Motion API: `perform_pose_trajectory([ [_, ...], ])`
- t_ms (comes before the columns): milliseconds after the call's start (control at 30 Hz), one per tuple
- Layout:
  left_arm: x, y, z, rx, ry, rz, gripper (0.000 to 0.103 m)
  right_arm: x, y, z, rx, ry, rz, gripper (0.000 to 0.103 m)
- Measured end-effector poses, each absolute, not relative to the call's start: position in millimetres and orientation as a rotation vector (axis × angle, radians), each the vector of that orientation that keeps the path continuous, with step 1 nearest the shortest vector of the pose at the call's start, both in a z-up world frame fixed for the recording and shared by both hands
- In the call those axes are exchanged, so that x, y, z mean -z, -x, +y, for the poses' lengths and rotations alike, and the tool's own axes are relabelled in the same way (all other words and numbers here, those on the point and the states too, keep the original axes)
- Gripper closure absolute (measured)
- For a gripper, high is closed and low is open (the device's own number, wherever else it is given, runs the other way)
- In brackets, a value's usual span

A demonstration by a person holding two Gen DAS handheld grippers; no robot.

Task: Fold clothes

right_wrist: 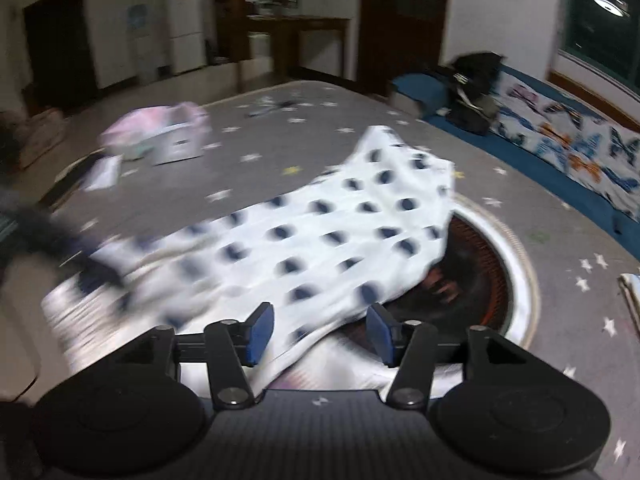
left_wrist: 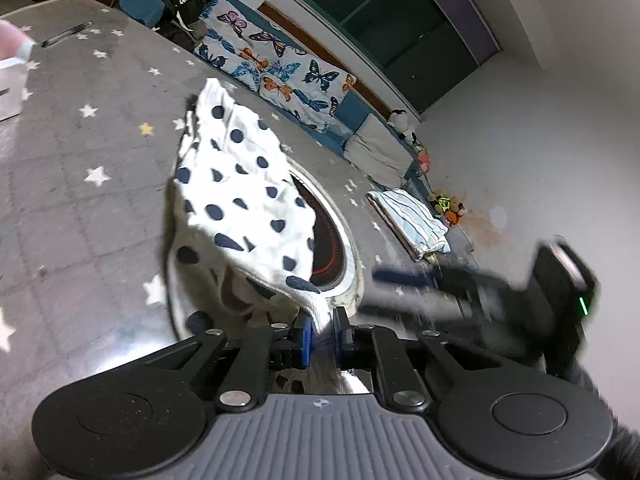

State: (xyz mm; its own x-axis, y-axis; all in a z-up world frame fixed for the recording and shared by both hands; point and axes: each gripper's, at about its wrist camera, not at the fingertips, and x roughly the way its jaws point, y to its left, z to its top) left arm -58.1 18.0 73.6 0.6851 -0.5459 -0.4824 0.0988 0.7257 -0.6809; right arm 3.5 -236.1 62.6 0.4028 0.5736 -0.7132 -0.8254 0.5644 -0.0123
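Pinching a corner of the cloth [left_wrist: 244,196], the left gripper [left_wrist: 320,334] has its two blue pads pressed together on the white fabric, and the fabric rises away from the pads in a loose, wrinkled sheet. The cloth is white with dark blue dots. It lies partly on the grey mat [left_wrist: 76,184] with white stars, and it covers a part of the round disc [left_wrist: 340,240], which has a pale rim and a dark centre with red lines.

In the right wrist view, the right gripper [right_wrist: 320,334] has its jaws spread wide apart. The near edge of the cloth [right_wrist: 320,232] passes between the two blue pads, but the pads do not close on it. This view is blurred, so whether the fabric touches a pad cannot be told. In the left wrist view the right gripper [left_wrist: 500,288] appears as a dark, blurred shape just beside the disc, on the side away from the cloth.

Beyond the disc, on the mat, lies a folded striped cloth [left_wrist: 412,220]. On the other side of the cloth, well apart from the disc, stands a white box [right_wrist: 176,144] with pink fabric [right_wrist: 156,120] over it. Past the far edge of the mat, behind the disc, a butterfly blanket [left_wrist: 276,68] lies on a blue cushion, with a black bag [left_wrist: 184,4] at its end. Small toys [left_wrist: 448,208] sit by the wall.
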Motion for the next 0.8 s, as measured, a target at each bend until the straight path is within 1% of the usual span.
perform_pose_trajectory([
  [100, -77.8, 52.6, 11.0, 0.403, 0.67, 0.734, 0.091, -63.5, 31.8, -249.8, -0.951, 0.391, 0.704, 0.038],
  [233, -80.7, 45.9, 1.8, 0.402, 0.662, 0.739, 0.091, -62.5, 67.9, -262.3, -0.998, 0.386, 0.679, 0.036],
  [300, -81.5, 43.4, -2.2, 0.403, 0.667, 0.746, 0.091, -59.8, 82.5, -263.2, -1.024, 0.385, 0.665, 0.03],
  [333, -81.9, 42.2, -4.2, 0.404, 0.669, 0.75, 0.091, -57.2, 88.0, -260.9, -1.03, 0.387, 0.66, 0.029],
  [533, -81.6, 37.5, -12.1, 0.402, 0.666, 0.755, 0.091, -30.0, 114.5, -226.1, -0.962, 0.483, 0.592, 0.029],
  [667, -76.8, 43.2, -6.9, 0.407, 0.686, 0.76, 0.091, -16.5, 120.0, -211.6, -0.818, 0.583, 0.507, 0.034],
  [800, -63.0, 54.4, 5.4, 0.396, 0.702, 0.785, 0.091, -12.7, 124.4, -213.7, -0.755, 0.668, 0.496, 0.035],
])
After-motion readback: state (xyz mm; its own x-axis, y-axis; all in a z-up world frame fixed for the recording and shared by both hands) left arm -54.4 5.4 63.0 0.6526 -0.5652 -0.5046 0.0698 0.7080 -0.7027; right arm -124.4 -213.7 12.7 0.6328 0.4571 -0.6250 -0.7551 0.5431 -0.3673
